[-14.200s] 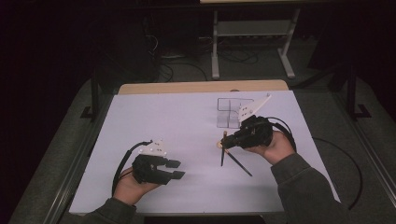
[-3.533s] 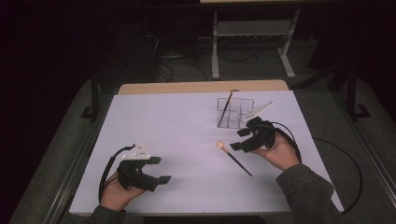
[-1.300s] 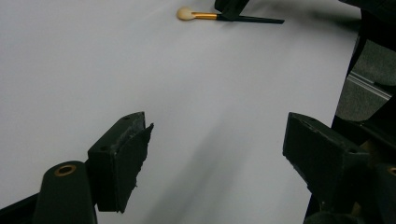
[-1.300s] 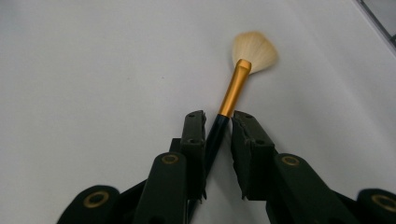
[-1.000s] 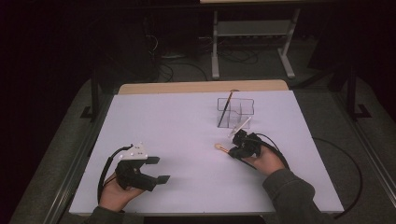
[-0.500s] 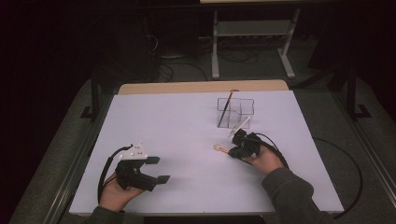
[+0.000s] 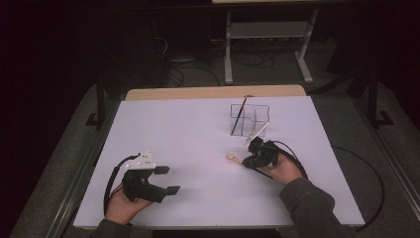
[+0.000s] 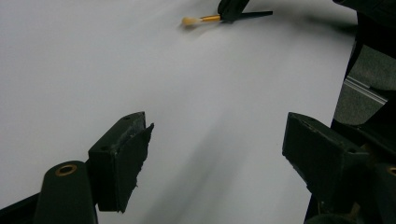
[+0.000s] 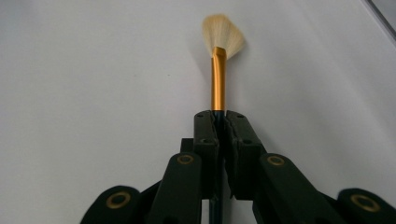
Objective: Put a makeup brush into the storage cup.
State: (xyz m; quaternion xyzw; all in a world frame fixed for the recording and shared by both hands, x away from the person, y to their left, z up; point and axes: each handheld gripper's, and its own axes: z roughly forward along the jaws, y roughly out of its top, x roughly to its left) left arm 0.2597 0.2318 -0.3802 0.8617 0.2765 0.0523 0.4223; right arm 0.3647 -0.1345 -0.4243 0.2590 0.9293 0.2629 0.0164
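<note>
A makeup brush [image 9: 218, 70] with pale fan bristles, a gold ferrule and a dark handle lies low over the white table top. My right gripper [image 9: 218, 116] is shut on its handle just behind the ferrule. In the high view this brush [image 7: 234, 158] pokes out to the left of the right gripper [image 7: 249, 161]. A second dark brush [image 7: 238, 116] stands tilted in a clear divided holder [image 7: 258, 118] just beyond. My left gripper [image 7: 166, 180] rests at the near left, jaws wide apart with nothing between them. The left gripper view shows the far brush [image 8: 201, 19].
The white table top [image 7: 188, 134] has a wooden strip along its far edge. A metal frame stand [image 7: 267, 34] and cables sit on the dark floor beyond. Each gripper trails a black cable.
Since 3.5 s ago my right gripper came down and toward me onto the brush lying on the table. Over the last second nothing visibly moved.
</note>
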